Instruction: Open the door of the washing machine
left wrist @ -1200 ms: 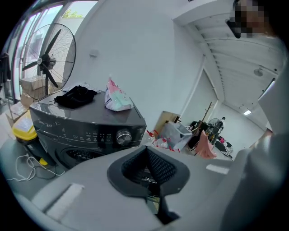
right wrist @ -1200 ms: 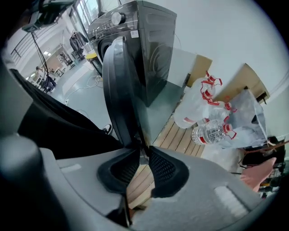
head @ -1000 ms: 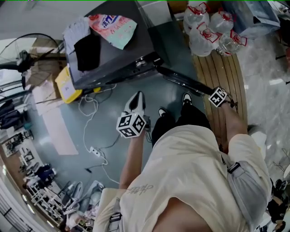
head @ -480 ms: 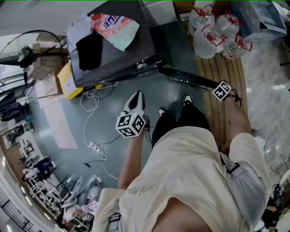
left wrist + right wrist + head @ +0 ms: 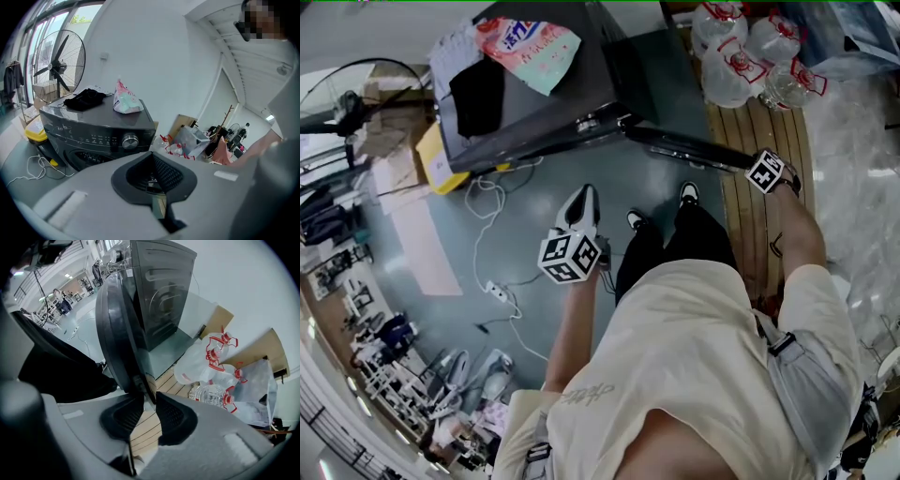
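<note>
The door (image 5: 115, 329) of the dark front-loading washing machine (image 5: 534, 103) stands swung well out, edge-on over the floor beside the wooden boards (image 5: 759, 112). The right gripper (image 5: 149, 401) points down with the door's rim between its jaws, which have just been opening; the pads seem to have let go of it, though the gap is hard to judge. The left gripper (image 5: 157, 180) hangs apart from the machine, jaws pressed together on nothing.
</note>
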### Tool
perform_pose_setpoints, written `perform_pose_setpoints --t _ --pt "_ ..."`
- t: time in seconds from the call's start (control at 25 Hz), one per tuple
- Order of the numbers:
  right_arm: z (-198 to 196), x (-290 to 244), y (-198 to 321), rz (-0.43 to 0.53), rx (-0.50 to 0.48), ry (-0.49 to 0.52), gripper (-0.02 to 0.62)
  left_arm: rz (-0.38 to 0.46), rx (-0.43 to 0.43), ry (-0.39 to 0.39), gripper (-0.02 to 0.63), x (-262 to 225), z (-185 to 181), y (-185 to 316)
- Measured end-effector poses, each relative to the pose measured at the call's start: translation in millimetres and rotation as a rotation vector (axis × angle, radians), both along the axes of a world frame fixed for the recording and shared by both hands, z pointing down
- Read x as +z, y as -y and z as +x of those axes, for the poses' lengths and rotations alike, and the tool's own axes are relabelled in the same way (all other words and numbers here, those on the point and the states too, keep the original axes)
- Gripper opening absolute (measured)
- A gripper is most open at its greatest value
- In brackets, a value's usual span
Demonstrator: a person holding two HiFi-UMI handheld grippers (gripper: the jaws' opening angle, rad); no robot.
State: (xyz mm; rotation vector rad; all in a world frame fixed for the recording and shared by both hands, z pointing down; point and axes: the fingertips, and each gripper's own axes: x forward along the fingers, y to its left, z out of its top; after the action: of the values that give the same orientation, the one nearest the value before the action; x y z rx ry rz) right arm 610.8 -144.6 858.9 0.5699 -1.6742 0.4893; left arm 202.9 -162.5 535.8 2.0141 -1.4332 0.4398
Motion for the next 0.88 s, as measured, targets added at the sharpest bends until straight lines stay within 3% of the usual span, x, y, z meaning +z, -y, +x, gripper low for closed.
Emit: perform_pose_setpoints --t 0.48,0.68,0.88 --pt "4.0 -2.7 -6.9 0.024 0.081 -0.035 0.083 0.008 0.029 -0.006 0.017 5.7 11.7 -11.4" --pt "16.2 -16.0 -18.5 0.092 0.191 -0.096 0.037 0.023 0.033 -0.019 0.017 13.1 4.1 -18.3" --pt "19.1 -39.8 -46.5 0.124 0.365 -0.081 0.015 0.041 0.060 -0.047 0.017 16.1 -8.0 -30.4"
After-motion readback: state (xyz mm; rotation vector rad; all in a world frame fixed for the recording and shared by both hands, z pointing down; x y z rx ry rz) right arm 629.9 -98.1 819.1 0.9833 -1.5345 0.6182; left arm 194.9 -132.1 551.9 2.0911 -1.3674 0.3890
